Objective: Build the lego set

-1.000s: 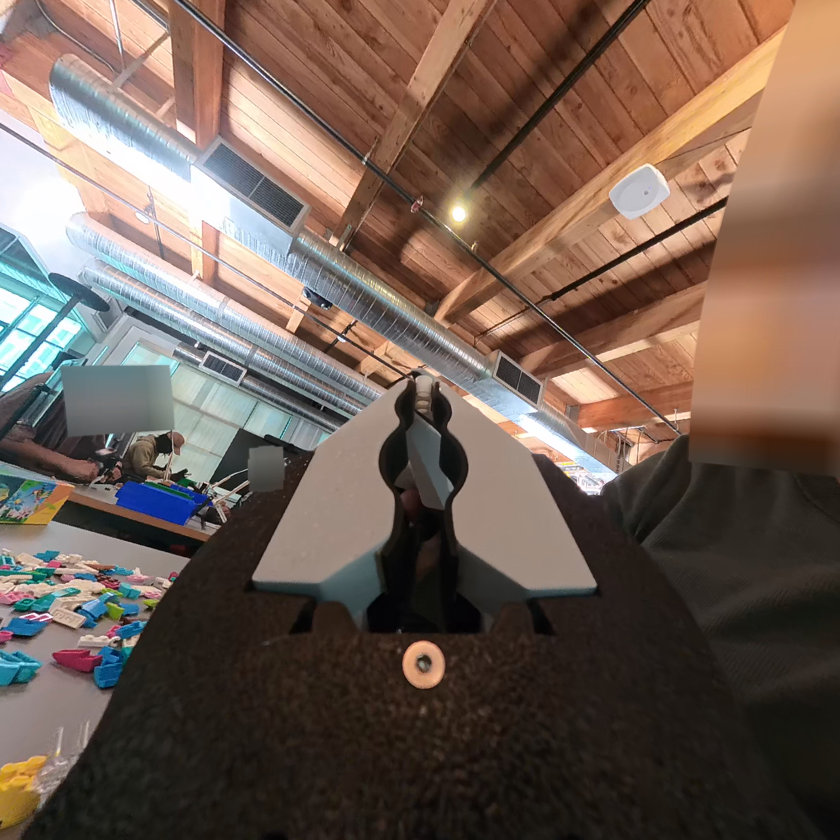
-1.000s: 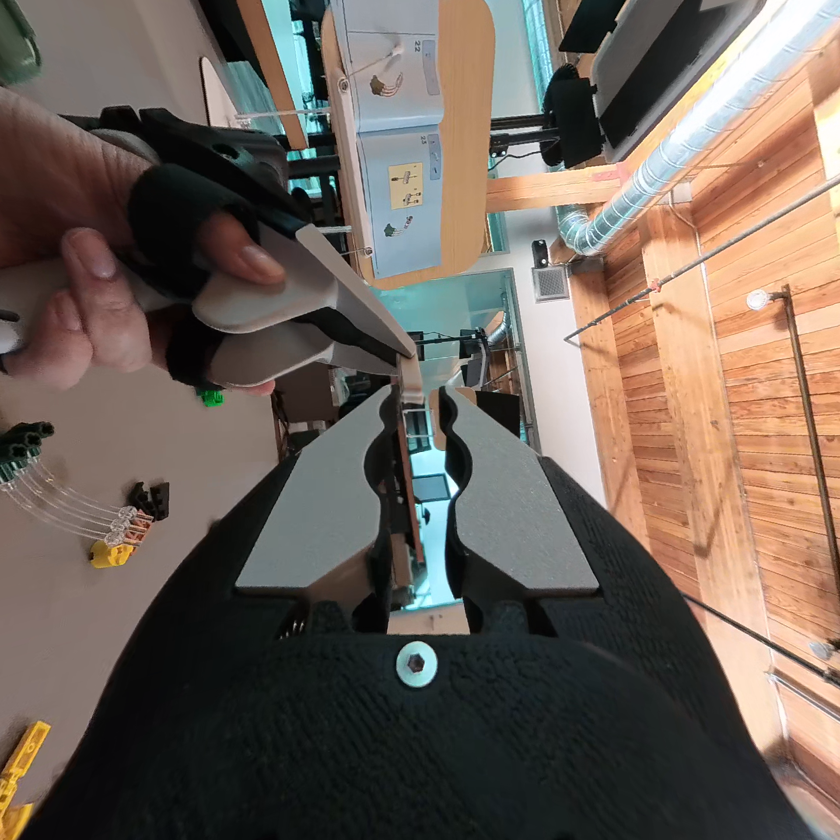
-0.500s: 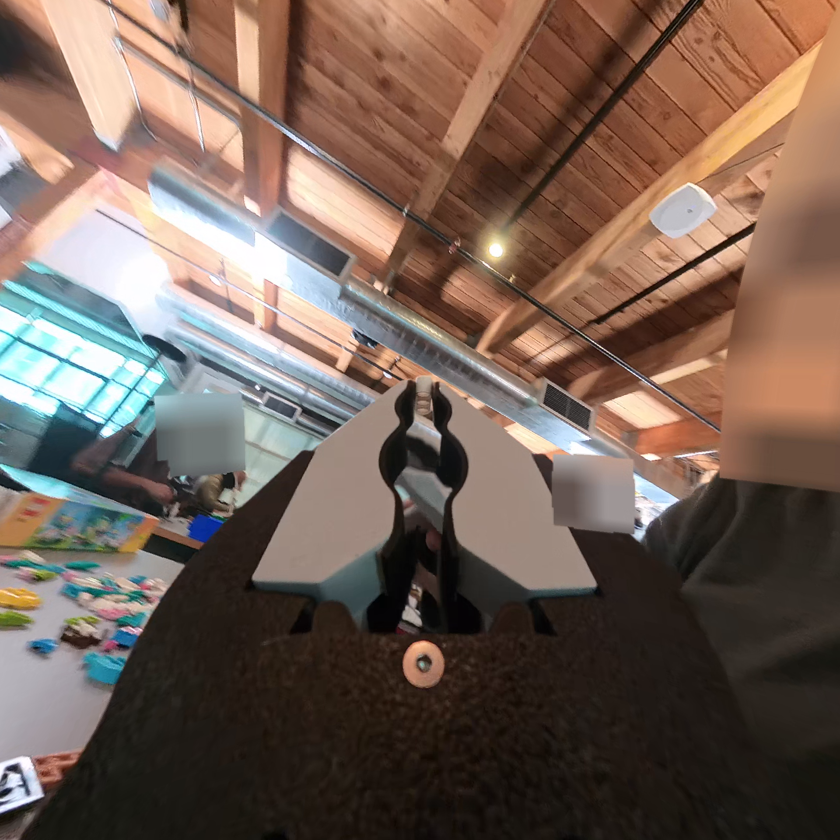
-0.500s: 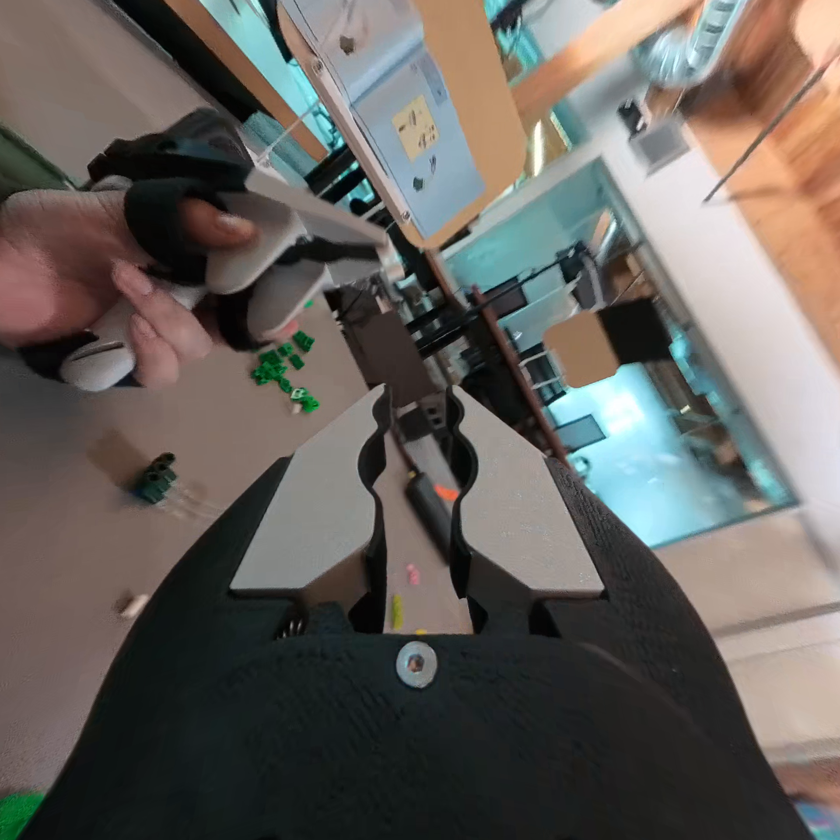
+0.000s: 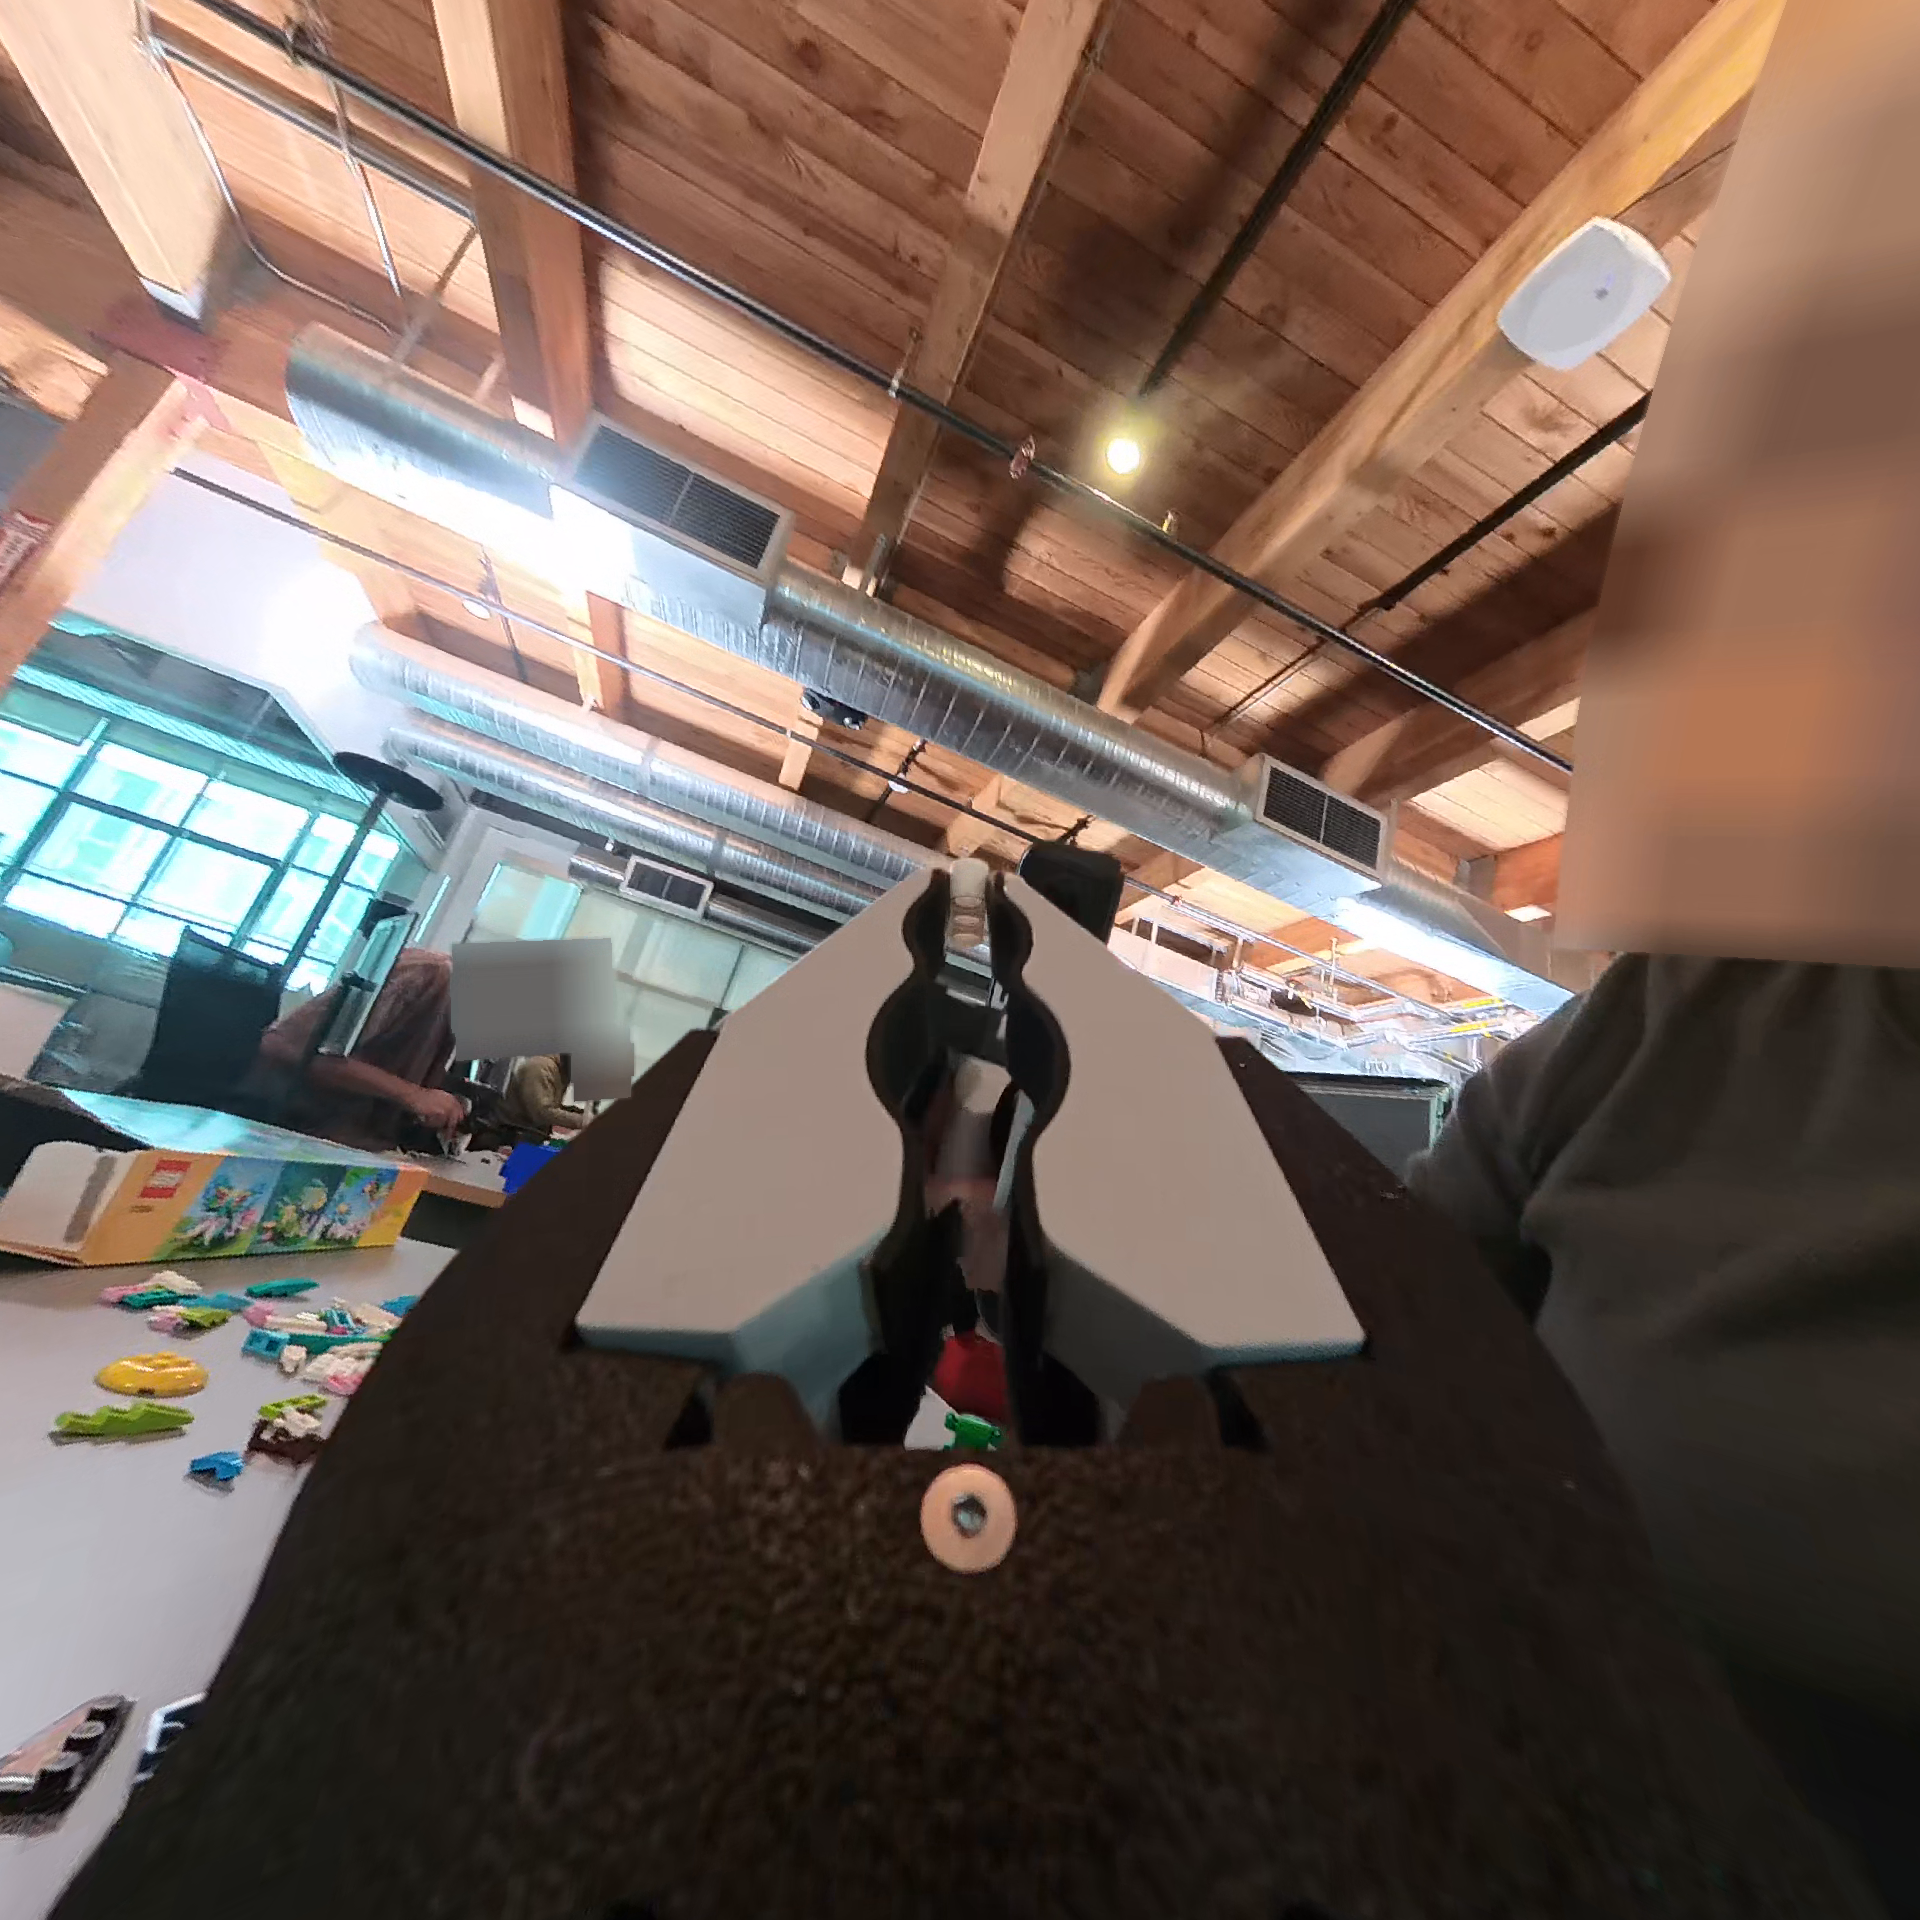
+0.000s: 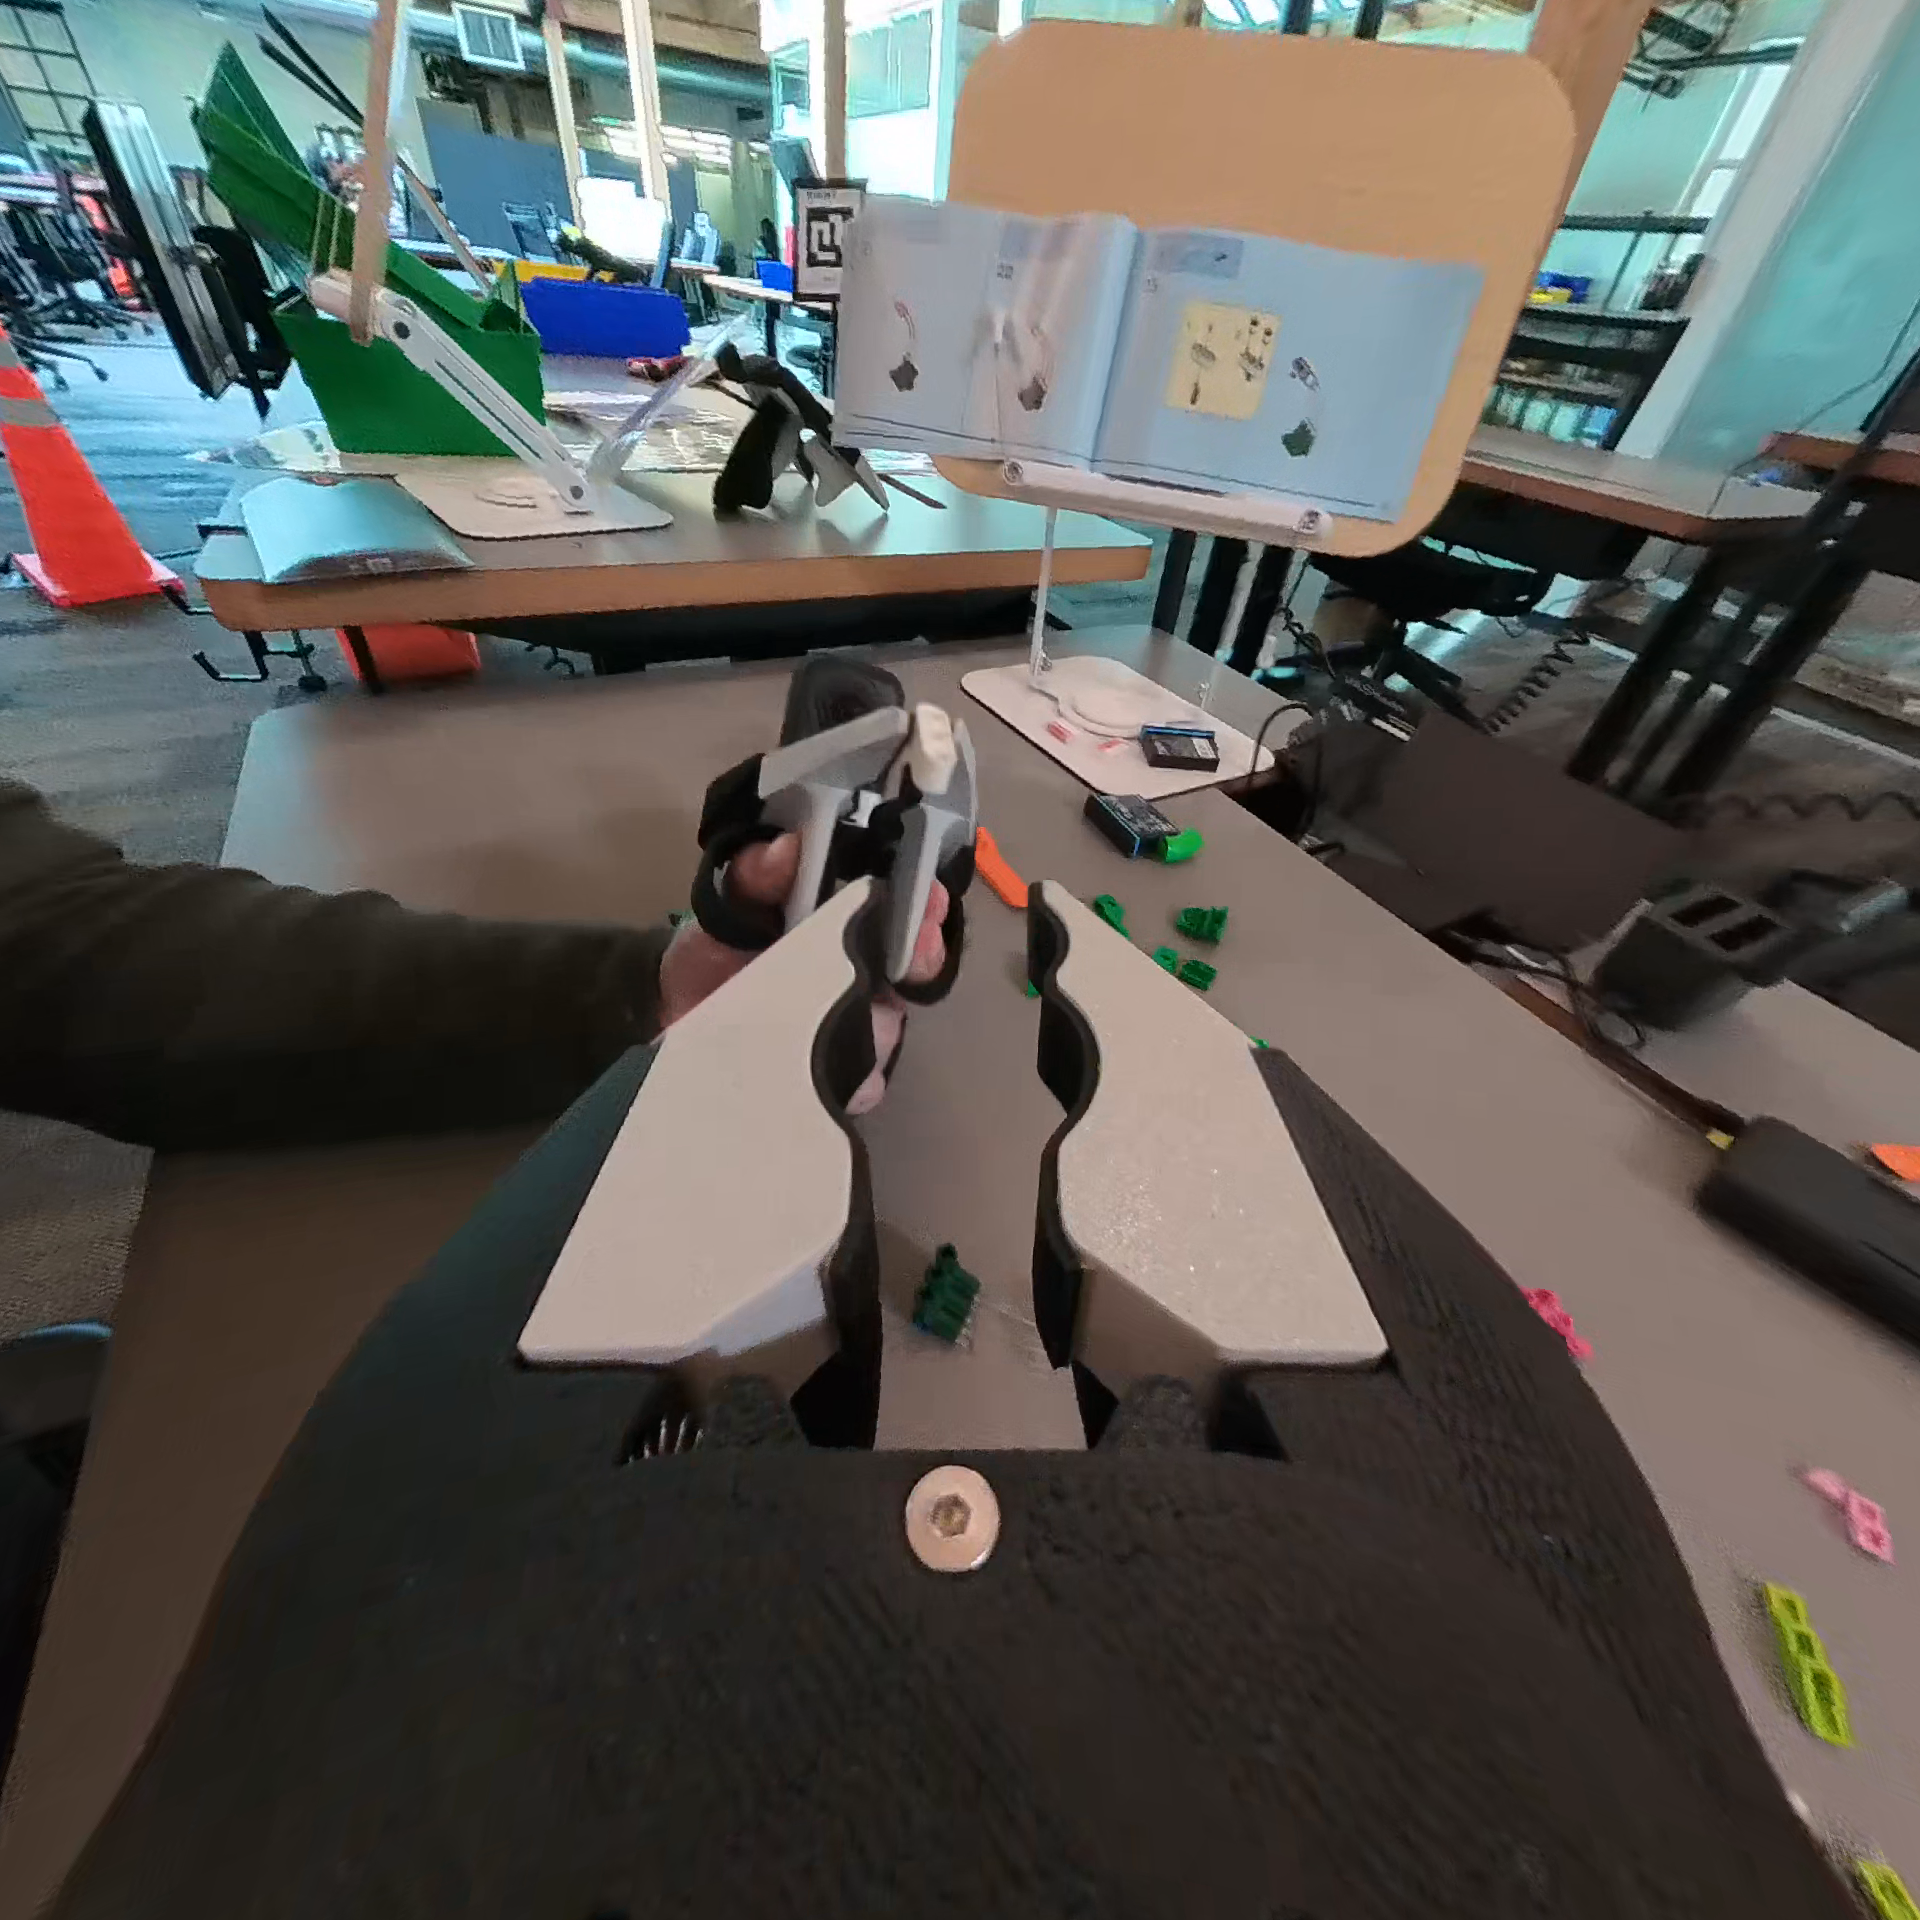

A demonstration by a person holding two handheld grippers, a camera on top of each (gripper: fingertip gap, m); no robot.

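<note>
Pinching a white piece (image 5: 966,902), left jaws point at wooden ceiling (image 5: 831,260); right jaws gape above grey table (image 6: 1351,1039).

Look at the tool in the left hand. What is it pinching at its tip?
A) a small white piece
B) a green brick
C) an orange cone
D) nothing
A: the left tool is shut on a small white piece, seen at its tip in both views.

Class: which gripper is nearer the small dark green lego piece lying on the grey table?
Right. The right gripper hangs open just above the dark green lego piece; the left gripper is raised farther back, holding a white piece.
</note>
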